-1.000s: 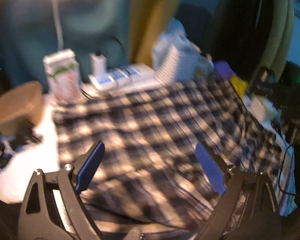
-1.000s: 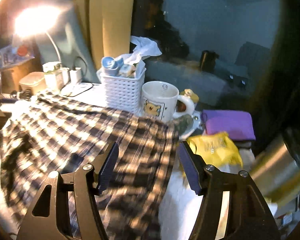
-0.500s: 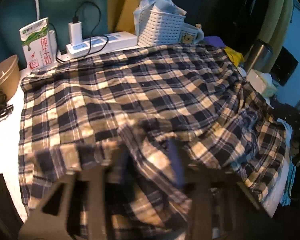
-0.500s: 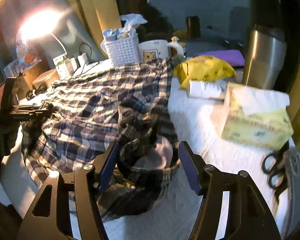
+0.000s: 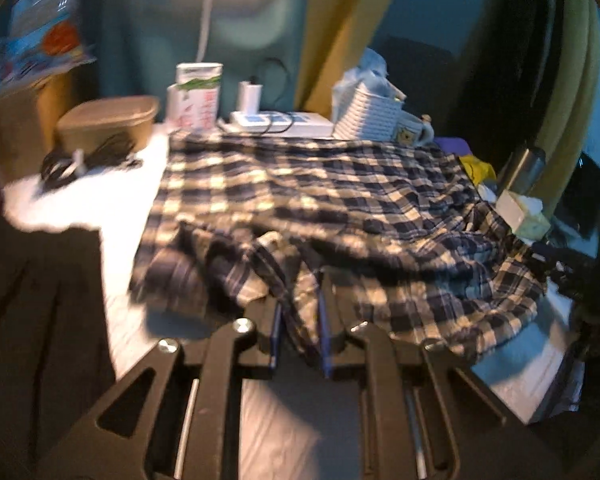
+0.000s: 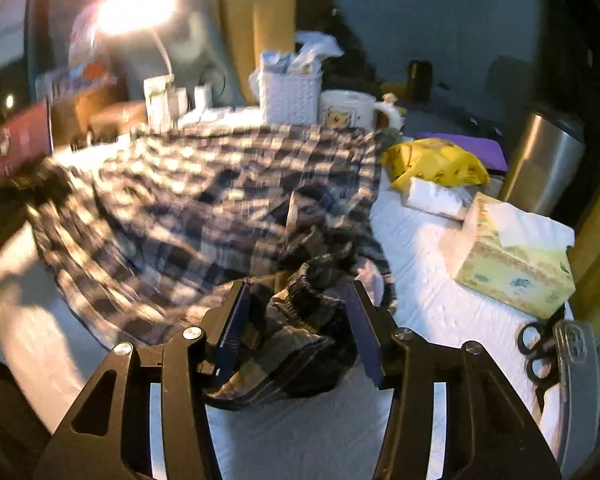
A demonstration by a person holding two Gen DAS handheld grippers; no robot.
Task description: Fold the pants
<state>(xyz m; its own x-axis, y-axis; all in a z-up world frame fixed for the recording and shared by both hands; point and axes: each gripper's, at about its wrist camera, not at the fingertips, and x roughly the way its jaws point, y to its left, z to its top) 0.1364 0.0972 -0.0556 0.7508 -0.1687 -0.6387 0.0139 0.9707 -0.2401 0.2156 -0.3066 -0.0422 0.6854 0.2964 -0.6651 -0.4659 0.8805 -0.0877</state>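
Left tongs (image 5: 300, 330) pinch blurred pants (image 5: 320, 200); grip edge hidden.

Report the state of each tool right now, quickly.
Left tool: closed on a fold of the navy-and-cream plaid cotton pants.
Right tool: jaws have been closing around the bunched waistband, not yet pressing.

1 plaid pants (image 5: 320, 196), 2 grippers, 1 white basket (image 6: 290, 98), 1 mug (image 6: 348, 110), 1 tissue box (image 6: 516, 260)

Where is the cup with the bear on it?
In the right wrist view the mug stands at the table's far edge, just right of the white basket, behind the plaid pants.
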